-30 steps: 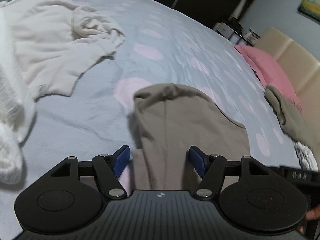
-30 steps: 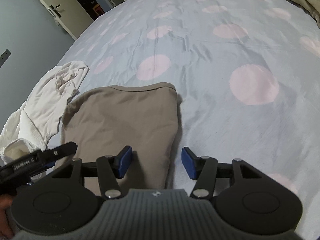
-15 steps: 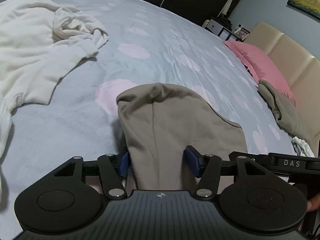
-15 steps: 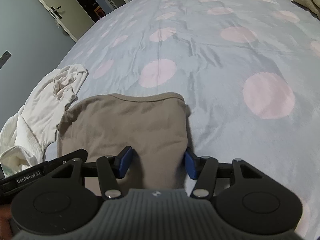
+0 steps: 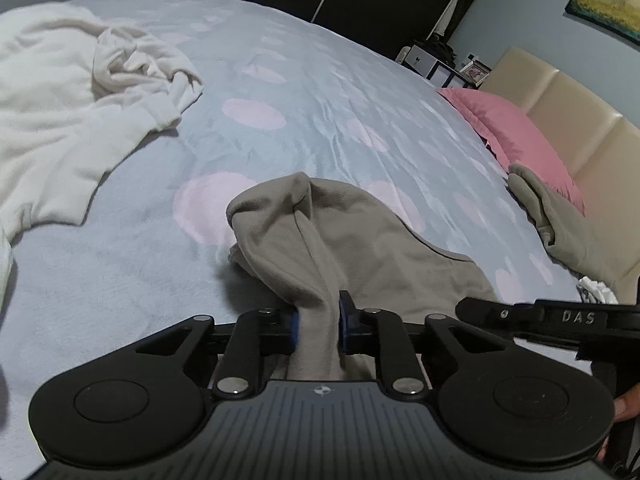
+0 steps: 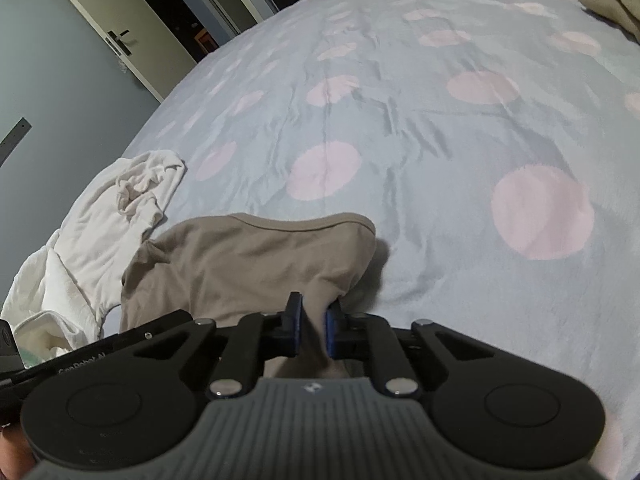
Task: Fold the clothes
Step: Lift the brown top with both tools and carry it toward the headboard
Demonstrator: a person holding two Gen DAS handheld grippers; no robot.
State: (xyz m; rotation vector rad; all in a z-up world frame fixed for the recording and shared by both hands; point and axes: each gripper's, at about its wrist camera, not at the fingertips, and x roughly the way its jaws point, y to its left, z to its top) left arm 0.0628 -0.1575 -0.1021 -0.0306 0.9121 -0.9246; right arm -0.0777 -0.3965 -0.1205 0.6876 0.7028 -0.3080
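Taupe garment (image 5: 360, 240) flat on the spotted blue bedspread (image 5: 320, 100), near edge bunched between both pairs of tongs. Left tongs (image 5: 319, 322) just closed, blue pads pinching a gathered fold of the cloth; right tongs (image 6: 312, 328) likewise just closed on the near right corner. Step in hand, by the look of it: grasping the near hem for a fold. Next likely calls for lifting both corners together and carrying them toward the far edge, keeping tension even. White sweater (image 5: 60, 100) crumpled to the left, pink pillow (image 5: 520, 140) by the headboard. Readable: "DAS" on the right tool's arm; partly legible "GenRobot" on the left's.
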